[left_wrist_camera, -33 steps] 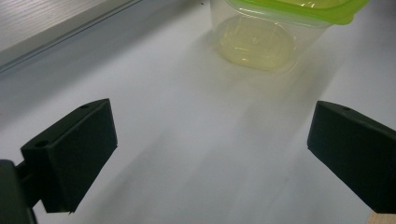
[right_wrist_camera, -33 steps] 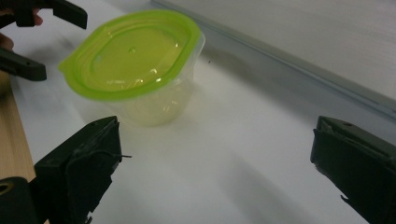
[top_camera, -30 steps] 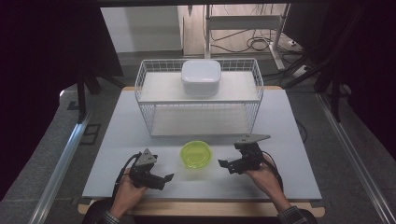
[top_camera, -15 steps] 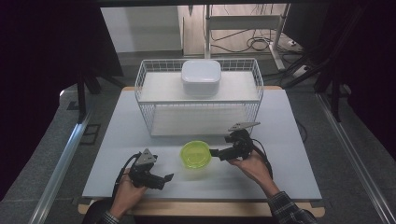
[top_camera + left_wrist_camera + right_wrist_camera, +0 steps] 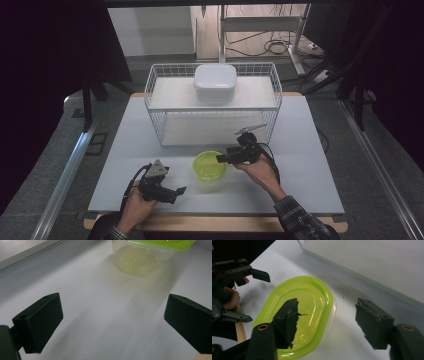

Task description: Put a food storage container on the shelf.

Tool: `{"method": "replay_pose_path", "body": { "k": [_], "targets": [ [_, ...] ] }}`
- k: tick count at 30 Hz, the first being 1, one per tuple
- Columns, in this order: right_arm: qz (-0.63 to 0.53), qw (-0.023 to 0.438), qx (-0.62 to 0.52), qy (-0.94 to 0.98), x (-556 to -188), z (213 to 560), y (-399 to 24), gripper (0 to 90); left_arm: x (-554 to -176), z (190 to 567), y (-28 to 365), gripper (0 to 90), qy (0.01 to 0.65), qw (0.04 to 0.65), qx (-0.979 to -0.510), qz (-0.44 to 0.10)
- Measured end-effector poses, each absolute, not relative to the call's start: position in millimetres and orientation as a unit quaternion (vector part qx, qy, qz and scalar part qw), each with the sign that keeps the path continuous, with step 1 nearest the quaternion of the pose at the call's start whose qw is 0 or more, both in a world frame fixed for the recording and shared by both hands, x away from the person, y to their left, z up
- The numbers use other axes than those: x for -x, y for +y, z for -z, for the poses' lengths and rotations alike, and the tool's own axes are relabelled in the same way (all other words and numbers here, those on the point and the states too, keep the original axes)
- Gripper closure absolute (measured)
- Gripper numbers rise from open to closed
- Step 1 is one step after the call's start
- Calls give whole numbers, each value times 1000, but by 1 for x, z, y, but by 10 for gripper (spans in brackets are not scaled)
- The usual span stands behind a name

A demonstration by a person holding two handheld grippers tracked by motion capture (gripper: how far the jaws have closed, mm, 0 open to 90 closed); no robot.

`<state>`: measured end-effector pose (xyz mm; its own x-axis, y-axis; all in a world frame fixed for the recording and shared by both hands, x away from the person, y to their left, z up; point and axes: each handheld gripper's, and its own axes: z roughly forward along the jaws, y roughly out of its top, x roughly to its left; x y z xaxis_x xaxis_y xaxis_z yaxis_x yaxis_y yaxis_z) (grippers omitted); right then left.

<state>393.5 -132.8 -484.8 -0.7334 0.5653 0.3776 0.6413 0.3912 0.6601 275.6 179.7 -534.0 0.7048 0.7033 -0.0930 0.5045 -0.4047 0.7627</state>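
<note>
Right tool (image 5: 223, 158) has moved in from the counter's right side and now sits at the right rim of the green-lidded container (image 5: 210, 165); left tool (image 5: 176, 192) hasn't shifted, low at the front left of the counter (image 5: 310, 165). Both tools are spread wide, holding nothing.

High view: container near the counter's middle front, just in front of the white wire basket (image 5: 212, 102), which has a white lidded box (image 5: 215, 83) on top. Lid looks almost round from here. Left hand (image 5: 134, 210) and right hand (image 5: 260, 172) come in from the bottom edge.

Right gripper view adds detail: green lid (image 5: 297, 312) reads as an oval, long axis running from lower left to upper right of that view, with a clear tub wall under the rim. One jaw is over the lid, the other beyond the rim over bare counter; contact with the lid can't be told. Left tool (image 5: 249, 295) shows beyond, jaws apart.

Left gripper view: container (image 5: 145, 257) is seen from low down, upright, clear body and pale base resting on the counter, well ahead of the jaws, bare counter between them.
</note>
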Motion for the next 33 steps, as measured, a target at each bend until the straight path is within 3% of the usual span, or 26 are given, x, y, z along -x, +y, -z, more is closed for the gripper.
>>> {"method": "replay_pose_path", "body": {
  "k": [8, 16, 21, 33],
  "targets": [
    [416, 112, 404, -807, -404, 498, -142, 542, -276, 534, 179, 22, 362, 405, -831, -120],
    [424, 181, 419, -782, -407, 503, -145, 797, -276, 534, 179, 22, 362, 404, -831, -119],
    [428, 197, 415, -778, -404, 500, -144, 812, -276, 534, 179, 23, 362, 404, -831, -119],
    [452, 183, 415, -769, -396, 480, -153, 815, -276, 534, 180, 22, 367, 410, -826, -118]
  ]
}}
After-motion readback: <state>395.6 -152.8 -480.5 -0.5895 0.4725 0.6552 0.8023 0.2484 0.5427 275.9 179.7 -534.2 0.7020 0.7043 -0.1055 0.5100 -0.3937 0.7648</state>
